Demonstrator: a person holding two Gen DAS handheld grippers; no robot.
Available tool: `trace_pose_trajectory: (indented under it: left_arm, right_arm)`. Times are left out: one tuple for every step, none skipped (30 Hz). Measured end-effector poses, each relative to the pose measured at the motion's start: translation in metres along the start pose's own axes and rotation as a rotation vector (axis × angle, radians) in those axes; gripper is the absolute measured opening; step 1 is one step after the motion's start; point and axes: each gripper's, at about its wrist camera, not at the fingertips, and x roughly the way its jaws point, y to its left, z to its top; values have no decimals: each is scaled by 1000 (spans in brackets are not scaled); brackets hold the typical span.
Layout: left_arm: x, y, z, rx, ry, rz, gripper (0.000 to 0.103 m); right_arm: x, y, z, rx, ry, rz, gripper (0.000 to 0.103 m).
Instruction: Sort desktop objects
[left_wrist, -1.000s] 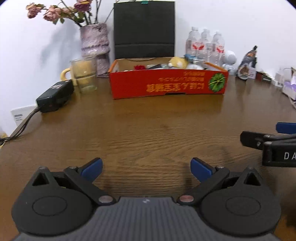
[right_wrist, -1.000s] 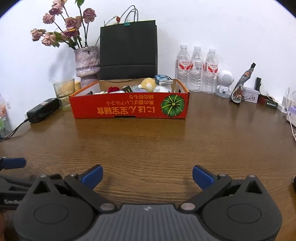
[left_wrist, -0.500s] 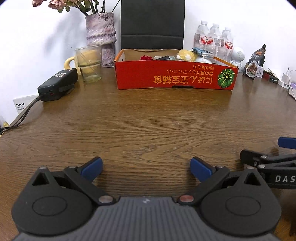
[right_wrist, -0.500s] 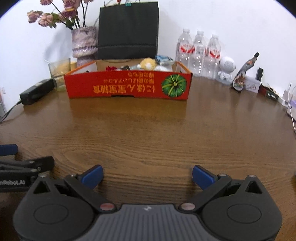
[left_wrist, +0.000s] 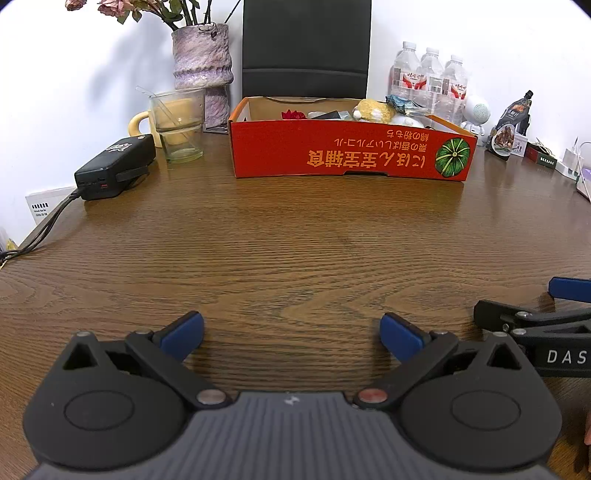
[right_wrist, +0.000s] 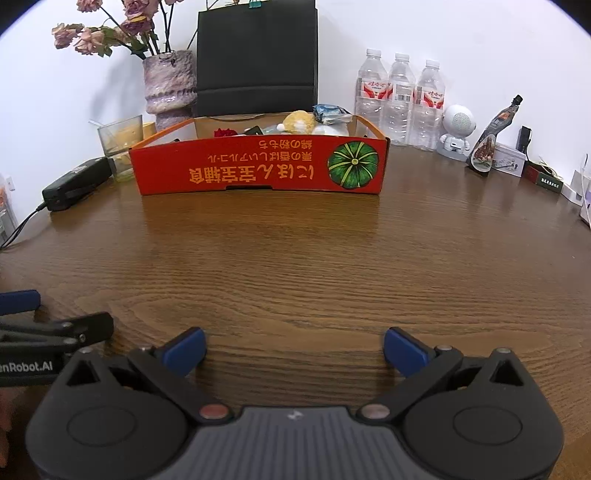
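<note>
Both grippers hover low over the wooden table, jaws spread wide and holding nothing, with the red cardboard box well ahead of them.

The left gripper (left_wrist: 291, 334) and the right gripper (right_wrist: 293, 349) sit side by side at the near edge of the table (left_wrist: 295, 251), each with its blue-tipped fingers (left_wrist: 183, 332) parted and only bare wood between them. The red cardboard box (right_wrist: 258, 166) stands far across the table, roughly straight ahead of both tools and apart from them. Inside it lie the sorted things: a yellow plush toy (right_wrist: 299, 121), a red flower (right_wrist: 225, 133) and a crinkled blue packet (right_wrist: 330, 113). Behind the box stands a black paper bag (right_wrist: 256, 59); to its left, a glass cup (left_wrist: 179, 123) and a black power adapter (left_wrist: 116, 166); to its right, three water bottles (right_wrist: 400, 98).
</note>
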Motion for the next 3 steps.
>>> trace_pose_trajectory:
  left_arm:
    - [0, 0, 0, 0, 0, 0, 103]
    - [0, 0, 0, 0, 0, 0, 103]
    - [0, 0, 0, 0, 0, 0, 103]
  right_arm:
    - [0, 0, 0, 0, 0, 0, 103]
    - [0, 0, 0, 0, 0, 1, 103]
    - [0, 0, 1, 0, 0, 1, 103]
